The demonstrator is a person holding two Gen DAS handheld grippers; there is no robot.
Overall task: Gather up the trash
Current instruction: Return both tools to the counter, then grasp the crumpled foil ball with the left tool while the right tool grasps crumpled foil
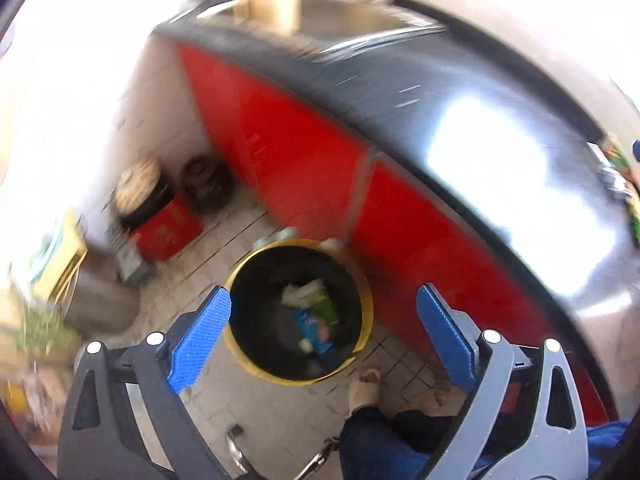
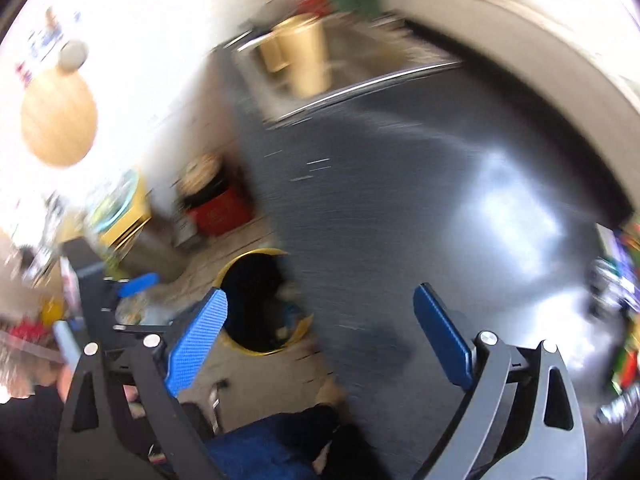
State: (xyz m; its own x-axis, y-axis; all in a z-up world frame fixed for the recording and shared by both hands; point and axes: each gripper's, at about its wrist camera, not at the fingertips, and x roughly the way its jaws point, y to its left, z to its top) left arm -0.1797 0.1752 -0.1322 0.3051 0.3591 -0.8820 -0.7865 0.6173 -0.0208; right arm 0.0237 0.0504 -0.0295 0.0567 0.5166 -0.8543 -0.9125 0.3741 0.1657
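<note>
Fingers: left gripper (image 1: 322,330) and right gripper (image 2: 320,330) both spread wide, nothing between the pads | Task's thing: wrappers (image 1: 312,312) lie inside the yellow-rimmed bin (image 1: 366,292) on the floor, by the red cabinet front (image 1: 400,224) | Relation: bin directly below the left gripper; the right looks over the worktop (image 2: 400,220) edge, so judged nearer to further trash at its far right end.

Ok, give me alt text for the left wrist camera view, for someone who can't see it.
Blurred fisheye view down past the open, empty left gripper into a yellow-rimmed trash bin on a tiled floor, with crumpled wrappers lying inside. The bin stands beside red cabinets under a dark countertop; a person's foot shows near the bin.
</note>
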